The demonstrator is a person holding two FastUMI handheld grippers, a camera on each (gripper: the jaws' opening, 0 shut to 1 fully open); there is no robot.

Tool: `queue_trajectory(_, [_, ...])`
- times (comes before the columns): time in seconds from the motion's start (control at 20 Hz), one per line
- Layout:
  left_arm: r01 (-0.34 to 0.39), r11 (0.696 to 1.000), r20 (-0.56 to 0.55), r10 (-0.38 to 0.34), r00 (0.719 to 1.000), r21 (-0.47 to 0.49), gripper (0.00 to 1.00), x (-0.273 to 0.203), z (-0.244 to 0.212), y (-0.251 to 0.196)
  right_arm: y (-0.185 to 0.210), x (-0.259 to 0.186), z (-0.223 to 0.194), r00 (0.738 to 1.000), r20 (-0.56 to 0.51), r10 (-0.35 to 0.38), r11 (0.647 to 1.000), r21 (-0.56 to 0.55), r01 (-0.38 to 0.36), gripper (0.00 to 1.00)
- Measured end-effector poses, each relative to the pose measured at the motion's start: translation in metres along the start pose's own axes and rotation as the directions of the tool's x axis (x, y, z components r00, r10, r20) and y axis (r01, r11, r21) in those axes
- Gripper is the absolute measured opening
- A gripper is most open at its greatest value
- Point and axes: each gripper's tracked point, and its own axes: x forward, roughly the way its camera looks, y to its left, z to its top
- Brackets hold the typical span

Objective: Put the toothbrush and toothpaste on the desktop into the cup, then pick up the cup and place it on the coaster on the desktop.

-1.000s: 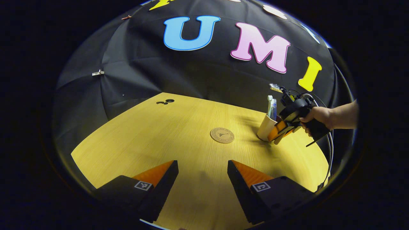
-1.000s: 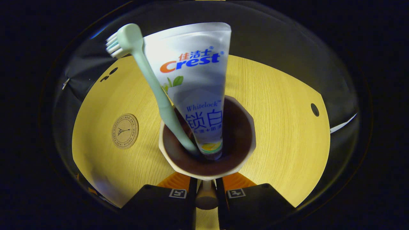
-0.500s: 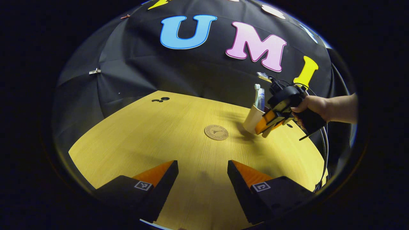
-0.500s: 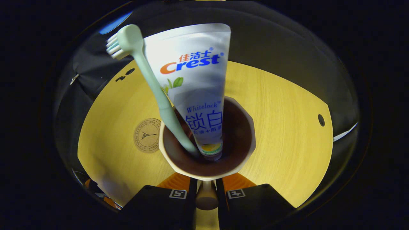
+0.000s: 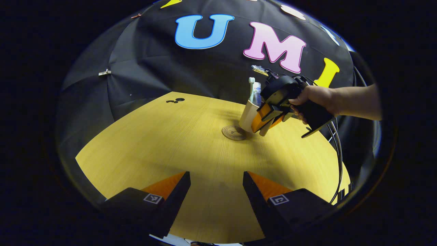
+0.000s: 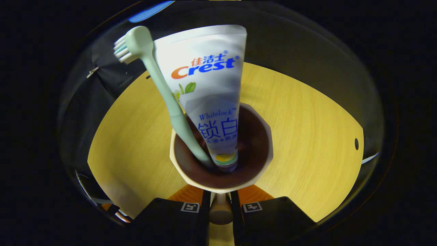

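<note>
A light yellow wood-grain tabletop [image 5: 177, 143] is seen under both grippers, curving away to the black cloth wall behind it. In the left gripper view, the left gripper [image 5: 216, 191] is held low over the near part of the tabletop, its jaws spread wide apart with nothing between them. Farther off in that view, the right gripper [image 5: 269, 118] is gripped by a hand [image 5: 315, 99] reaching in from the right. A cream faceted cup with a dark brown inside [image 6: 222, 150] is clamped by its handle between the nearly closed jaws of the right gripper, as the right gripper view shows. In the left gripper view the cup [image 5: 248, 116] is tilted and carried just above the right edge of a round brown cork coaster [image 5: 233, 132]; whether its base touches the coaster cannot be told. A white toothpaste tube [image 6: 208, 92] stands cap-down in the cup, and a pale green toothbrush [image 6: 160, 92] leans beside it, bristles up.
</note>
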Motion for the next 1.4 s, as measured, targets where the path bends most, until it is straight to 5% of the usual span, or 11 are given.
queue_trajectory(0.65, [-0.074,0.996,-0.026,0.073,0.997,-0.044,0.98,-0.026,-0.008,0.048,0.039,0.039,-0.001,0.998,-0.061,-0.014,0.995,-0.095,0.008,0.25])
queue_trajectory(0.9, [-0.071,0.997,-0.028,0.070,0.997,-0.037,0.98,-0.033,-0.007,0.046,0.036,0.032,0.000,0.998,-0.048,-0.027,0.996,-0.090,0.023,0.34])
queue_trajectory(0.95, [-0.070,0.997,-0.027,0.069,0.997,-0.037,0.98,-0.034,-0.006,0.045,0.034,0.027,0.000,0.999,-0.037,-0.034,0.995,-0.093,0.031,0.43])
queue_trajectory(1.0, [-0.067,0.997,-0.025,0.066,0.998,-0.037,0.98,-0.037,-0.004,0.044,0.032,0.019,0.002,0.999,-0.019,-0.036,0.995,-0.093,0.034,0.41])
queue_trajectory(1.4, [0.008,1.000,0.007,-0.008,1.000,0.014,0.98,-0.058,0.025,0.022,0.037,-0.058,0.014,0.991,0.136,0.012,1.000,-0.030,-0.008,0.99])
